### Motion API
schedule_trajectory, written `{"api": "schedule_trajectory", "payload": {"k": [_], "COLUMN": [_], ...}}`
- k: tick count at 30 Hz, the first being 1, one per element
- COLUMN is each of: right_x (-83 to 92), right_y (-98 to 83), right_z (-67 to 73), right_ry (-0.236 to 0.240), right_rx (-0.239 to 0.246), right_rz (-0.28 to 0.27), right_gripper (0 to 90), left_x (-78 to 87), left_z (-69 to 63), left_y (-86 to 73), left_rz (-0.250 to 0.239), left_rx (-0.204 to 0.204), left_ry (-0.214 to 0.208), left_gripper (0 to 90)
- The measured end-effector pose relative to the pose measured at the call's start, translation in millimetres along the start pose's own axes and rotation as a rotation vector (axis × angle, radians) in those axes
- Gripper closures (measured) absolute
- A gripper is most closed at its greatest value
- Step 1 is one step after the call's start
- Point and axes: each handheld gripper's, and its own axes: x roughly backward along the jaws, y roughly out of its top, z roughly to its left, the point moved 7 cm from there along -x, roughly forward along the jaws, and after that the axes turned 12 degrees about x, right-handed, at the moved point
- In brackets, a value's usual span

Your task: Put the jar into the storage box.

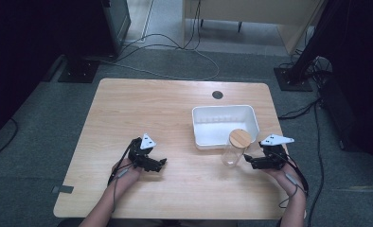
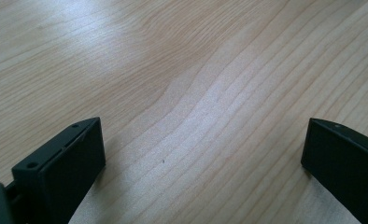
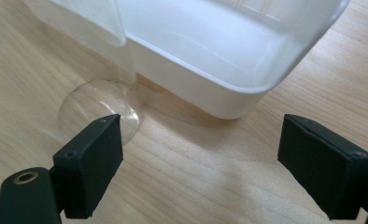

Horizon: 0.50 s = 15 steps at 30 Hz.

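Grey carpet, loose cables and dark stands ring a pale wooden table (image 1: 128, 109) in the high view. On it, right of centre, a white plastic tub (image 1: 225, 124) sits empty, and touching its near edge stands a clear jar (image 1: 235, 150) with a wooden lid (image 1: 240, 138), upright. The right gripper (image 1: 247, 162) points left at the jar's base, just beside it, likely lining up for a grasp. The left gripper (image 1: 162, 162) waits well apart over bare wood, seemingly parked out of the way.

Left gripper view now: jaws spread wide, nothing between them, just wood grain.

Right gripper view: jaws apart and holding nothing, the jar's glass foot (image 3: 100, 112) just past the left jaw, the tub's corner (image 3: 229, 100) ahead. The gripper looks off-centre, so it probably needs shifting towards the jar before closing.
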Motion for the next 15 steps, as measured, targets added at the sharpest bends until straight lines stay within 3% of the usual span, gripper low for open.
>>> {"api": "schedule_trajectory", "payload": {"k": [15], "right_x": [9.3], "right_y": [8.4], "right_z": [14.0], "right_ry": [0.092], "right_rx": [0.042], "right_rz": [-0.045], "right_gripper": [15.1], "left_x": [0.0], "left_z": [0.0], "left_y": [0.0], "left_rz": [0.000], "left_rx": [0.000], "left_ry": [0.000], "left_gripper": [0.0]}}
